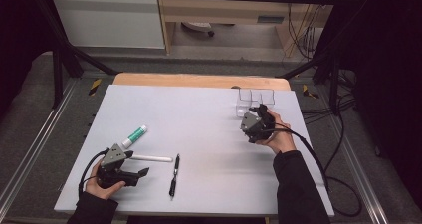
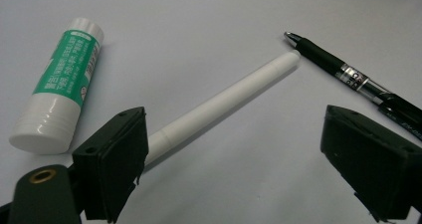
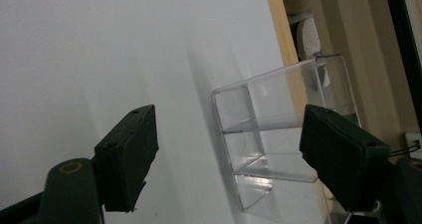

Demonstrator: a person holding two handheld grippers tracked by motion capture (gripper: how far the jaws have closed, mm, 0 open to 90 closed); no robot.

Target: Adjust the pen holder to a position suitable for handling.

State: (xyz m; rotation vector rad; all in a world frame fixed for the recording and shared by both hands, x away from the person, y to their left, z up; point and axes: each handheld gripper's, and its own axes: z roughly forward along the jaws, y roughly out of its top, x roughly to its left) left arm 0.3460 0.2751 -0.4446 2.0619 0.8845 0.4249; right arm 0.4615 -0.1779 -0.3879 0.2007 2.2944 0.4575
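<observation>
Right gripper [image 1: 253, 115], at the frame's right, is held tilted toward the clear divided box [image 1: 255, 101], jaws apart and apparently empty. Left gripper [image 1: 142, 174], lower left, lies level, jaws wide, beside the white stick [image 1: 152, 158].

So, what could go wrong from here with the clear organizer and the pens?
1. The clear three-compartment organizer stands at the table's far edge; a push from the right gripper, open in front of it, might slide it off.
2. The white pen lies beside the left gripper jaw and close to the black pen; closing could roll either.
</observation>
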